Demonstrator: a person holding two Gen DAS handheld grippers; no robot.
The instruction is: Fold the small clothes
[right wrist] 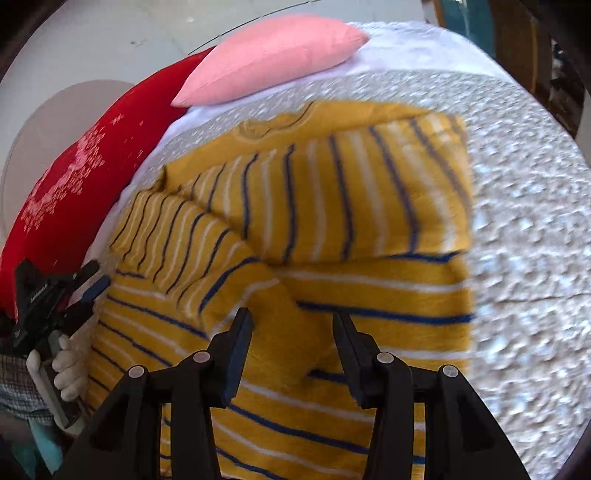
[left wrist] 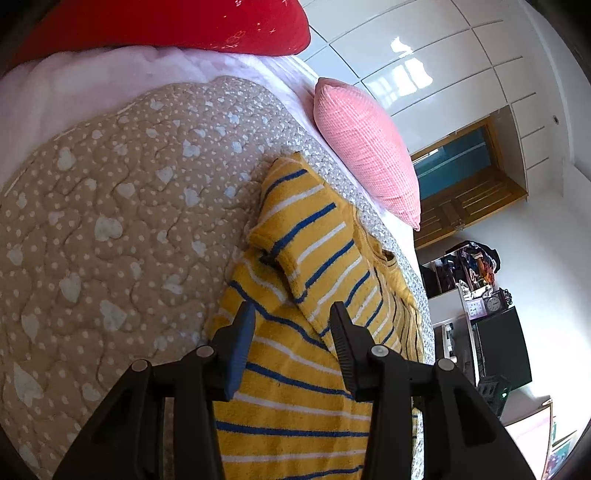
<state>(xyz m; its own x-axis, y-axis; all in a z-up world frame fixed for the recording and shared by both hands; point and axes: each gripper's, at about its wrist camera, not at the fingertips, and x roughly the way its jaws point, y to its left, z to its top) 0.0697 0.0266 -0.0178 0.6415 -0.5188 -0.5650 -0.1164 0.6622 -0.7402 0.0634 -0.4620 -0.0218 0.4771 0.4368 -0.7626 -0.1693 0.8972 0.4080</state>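
A small yellow shirt with blue and white stripes [left wrist: 295,354] lies on a beige quilted mat [left wrist: 122,206] on a bed, both sleeves folded in over its body. My left gripper [left wrist: 291,314] is open and empty, just above the shirt's lower part. In the right wrist view the same shirt [right wrist: 332,221] fills the middle, and my right gripper [right wrist: 293,321] is open and empty above its lower half. The left gripper [right wrist: 88,284] also shows in the right wrist view at the shirt's left edge, held by a gloved hand.
A pink cushion [left wrist: 365,151] and a red pillow [left wrist: 207,26] lie at the head of the bed; they also show in the right wrist view, pink [right wrist: 273,55] and red [right wrist: 85,181]. A white wardrobe [left wrist: 436,62], shelves and a dark screen [left wrist: 502,350] stand beyond the bed's edge.
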